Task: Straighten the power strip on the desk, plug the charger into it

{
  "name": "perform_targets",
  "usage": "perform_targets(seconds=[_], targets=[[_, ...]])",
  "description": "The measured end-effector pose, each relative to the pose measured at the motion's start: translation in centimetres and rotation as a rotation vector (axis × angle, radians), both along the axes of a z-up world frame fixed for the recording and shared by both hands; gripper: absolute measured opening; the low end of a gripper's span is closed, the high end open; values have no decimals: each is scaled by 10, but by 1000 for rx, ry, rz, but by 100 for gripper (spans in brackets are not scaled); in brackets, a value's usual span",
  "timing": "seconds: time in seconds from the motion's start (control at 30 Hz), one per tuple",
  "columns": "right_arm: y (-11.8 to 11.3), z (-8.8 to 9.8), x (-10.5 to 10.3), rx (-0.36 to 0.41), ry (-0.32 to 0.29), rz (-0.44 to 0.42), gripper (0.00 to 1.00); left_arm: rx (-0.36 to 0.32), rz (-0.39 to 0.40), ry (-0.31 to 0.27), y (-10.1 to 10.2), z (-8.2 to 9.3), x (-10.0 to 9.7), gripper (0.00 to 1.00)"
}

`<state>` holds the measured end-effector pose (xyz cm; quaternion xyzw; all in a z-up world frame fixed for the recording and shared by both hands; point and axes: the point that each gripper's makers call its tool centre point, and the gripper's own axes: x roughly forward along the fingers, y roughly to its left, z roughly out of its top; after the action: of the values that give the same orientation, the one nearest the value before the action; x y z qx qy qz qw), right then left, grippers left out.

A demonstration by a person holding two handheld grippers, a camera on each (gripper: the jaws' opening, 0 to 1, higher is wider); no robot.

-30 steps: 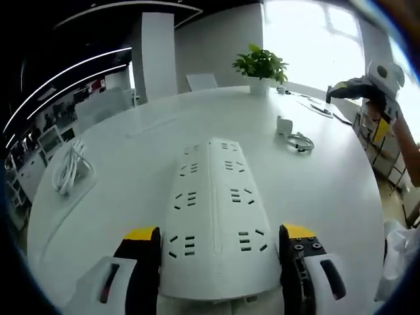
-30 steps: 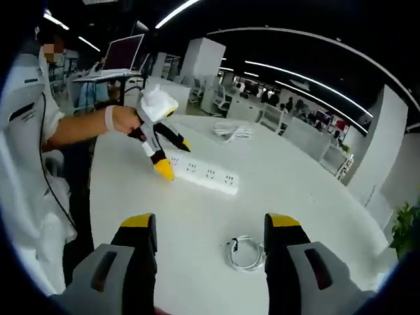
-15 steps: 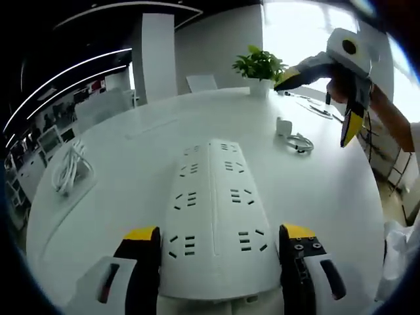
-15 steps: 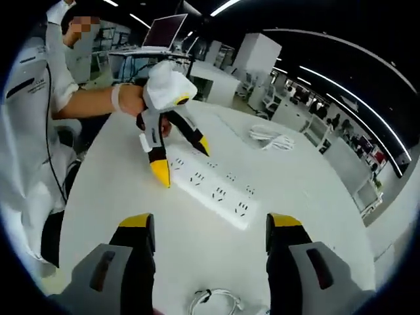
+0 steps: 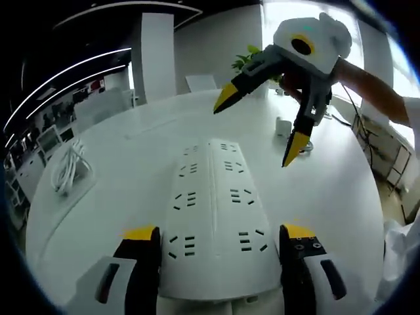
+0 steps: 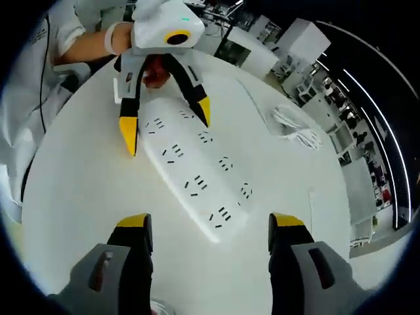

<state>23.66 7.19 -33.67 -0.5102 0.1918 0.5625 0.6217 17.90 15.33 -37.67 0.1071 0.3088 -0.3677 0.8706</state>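
Note:
A wide white power strip (image 5: 213,216) lies lengthwise on the round white table (image 5: 118,151). My left gripper (image 5: 220,233) is open, its jaws straddling the strip's near end at their widest. From the right gripper view, the left gripper (image 6: 166,126) stands over that same end of the strip (image 6: 190,170). My right gripper (image 6: 210,224) is open and hovers above the strip's other end; it appears in the left gripper view as the right gripper (image 5: 259,128), held in the air. The white charger (image 5: 283,125) sits beyond the strip, its cable partly hidden by a jaw.
A coiled white cable (image 5: 69,167) lies on the table's left side, also seen as the cable (image 6: 295,125). A potted plant (image 5: 252,60) stands at the far edge. The person's arm (image 6: 72,46) reaches in over the table (image 6: 79,197).
The right gripper has swung in from beyond the table's far right edge to above the strip's far end. The left gripper and the strip have stayed still.

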Motion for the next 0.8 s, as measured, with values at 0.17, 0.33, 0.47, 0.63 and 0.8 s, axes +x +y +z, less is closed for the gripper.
perform_targets(seconds=[0.17, 0.33, 0.47, 0.63, 0.8], targets=[[8, -9, 8, -97, 22, 55, 72, 1, -1, 3, 0, 0, 0, 75], [10, -23, 12, -223, 63, 95, 74, 2, 0, 4, 0, 0, 0, 75], [22, -26, 18, -279, 26, 151, 72, 3, 0, 5, 0, 0, 0, 75], [33, -30, 15, -330, 50, 201, 69, 4, 1, 5, 2, -1, -1, 75], [33, -38, 13, -375, 82, 233, 68, 4, 1, 5, 2, 0, -3, 75]])
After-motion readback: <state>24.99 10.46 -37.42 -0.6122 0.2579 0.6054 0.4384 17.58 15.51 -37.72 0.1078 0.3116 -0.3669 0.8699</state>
